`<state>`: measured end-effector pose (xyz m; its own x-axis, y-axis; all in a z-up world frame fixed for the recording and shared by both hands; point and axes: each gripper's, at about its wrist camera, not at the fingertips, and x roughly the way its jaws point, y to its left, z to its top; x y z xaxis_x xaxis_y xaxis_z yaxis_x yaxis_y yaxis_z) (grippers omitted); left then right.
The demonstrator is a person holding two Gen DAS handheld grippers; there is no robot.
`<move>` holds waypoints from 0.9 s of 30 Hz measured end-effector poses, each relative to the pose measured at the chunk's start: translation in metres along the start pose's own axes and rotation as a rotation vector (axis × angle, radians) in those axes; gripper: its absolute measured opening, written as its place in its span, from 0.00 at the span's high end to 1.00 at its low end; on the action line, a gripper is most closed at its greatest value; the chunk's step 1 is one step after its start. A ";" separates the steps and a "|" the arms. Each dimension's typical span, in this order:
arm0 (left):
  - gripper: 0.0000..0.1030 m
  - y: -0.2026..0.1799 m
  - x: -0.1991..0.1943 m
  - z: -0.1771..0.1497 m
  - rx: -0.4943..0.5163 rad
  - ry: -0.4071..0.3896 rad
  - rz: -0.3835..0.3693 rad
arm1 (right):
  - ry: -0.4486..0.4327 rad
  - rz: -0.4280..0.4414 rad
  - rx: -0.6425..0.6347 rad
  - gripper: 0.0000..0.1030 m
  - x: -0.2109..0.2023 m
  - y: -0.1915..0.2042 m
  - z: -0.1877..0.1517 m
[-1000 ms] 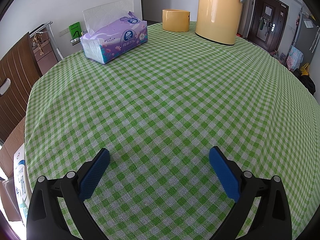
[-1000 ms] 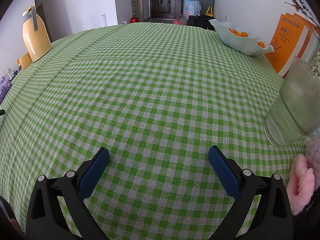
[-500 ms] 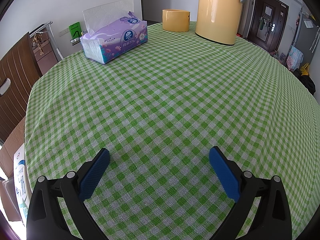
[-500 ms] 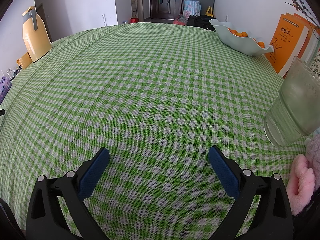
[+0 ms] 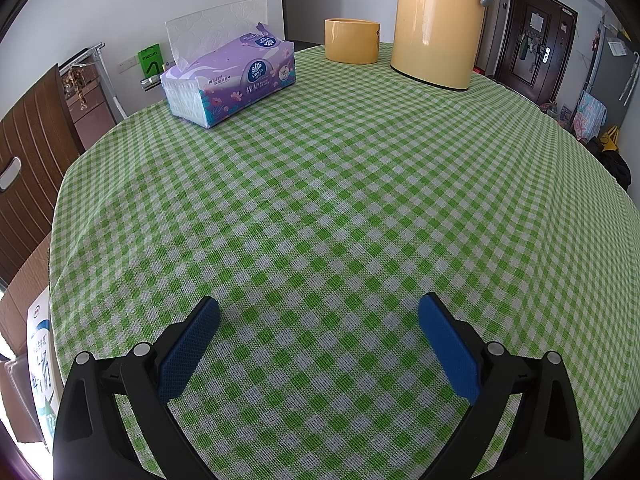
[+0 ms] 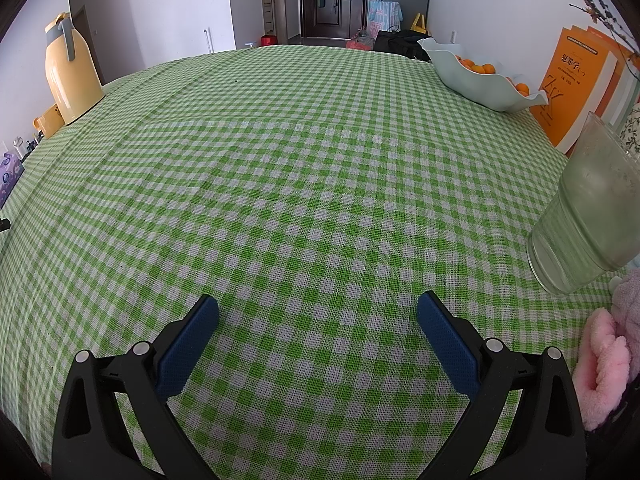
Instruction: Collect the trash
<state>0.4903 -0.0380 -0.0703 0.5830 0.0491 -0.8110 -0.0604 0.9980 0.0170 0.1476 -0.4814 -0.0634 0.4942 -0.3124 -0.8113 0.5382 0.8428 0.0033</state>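
Observation:
No loose trash shows on the green checked tablecloth (image 5: 340, 208) in either view. My left gripper (image 5: 319, 312) hovers low over the near part of the table, open, with nothing between its blue pads (image 5: 188, 354). My right gripper (image 6: 318, 310) is likewise open and empty above the cloth (image 6: 280, 184), nearer the table's right side. A purple tissue pack (image 5: 232, 82) with a sheet sticking up lies at the far left in the left wrist view.
A yellow thermos jug (image 5: 438, 20) and a yellow cup (image 5: 352, 40) stand at the back. In the right wrist view a cloudy glass (image 6: 588, 216), a fruit bowl with oranges (image 6: 476, 76), orange books (image 6: 576, 84) and a pink fluffy item (image 6: 604, 356) line the right side. A brown chair (image 5: 28, 168) stands left.

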 end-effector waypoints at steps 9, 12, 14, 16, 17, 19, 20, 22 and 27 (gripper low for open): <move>0.06 0.000 0.000 0.000 0.000 0.000 0.000 | 0.000 0.000 0.000 0.07 0.001 0.000 0.000; 0.06 0.000 0.000 0.000 0.000 0.000 0.000 | 0.000 0.000 0.000 0.07 0.000 0.000 0.000; 0.06 0.000 0.000 0.000 0.000 0.000 0.000 | 0.000 0.000 0.000 0.07 0.001 0.000 0.000; 0.06 0.000 0.000 0.000 0.000 0.000 0.000 | 0.000 0.000 0.000 0.07 0.000 0.000 0.000; 0.06 0.000 0.001 0.000 0.000 0.000 0.000 | 0.000 0.000 0.000 0.07 0.001 0.000 0.000; 0.06 0.000 0.000 0.000 0.000 0.000 0.000 | 0.000 0.000 0.000 0.07 0.000 0.000 0.000; 0.06 0.000 0.000 0.000 0.000 0.000 0.000 | 0.000 0.000 0.000 0.07 0.001 0.000 0.000; 0.06 0.000 0.000 0.000 0.000 0.000 0.000 | 0.000 0.000 0.000 0.07 0.001 0.000 0.000; 0.06 0.000 0.000 0.000 0.000 0.000 0.000 | 0.000 0.000 0.000 0.07 0.001 0.000 0.000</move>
<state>0.4908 -0.0380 -0.0706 0.5830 0.0491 -0.8110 -0.0605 0.9980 0.0169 0.1483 -0.4818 -0.0643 0.4942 -0.3124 -0.8112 0.5382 0.8428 0.0033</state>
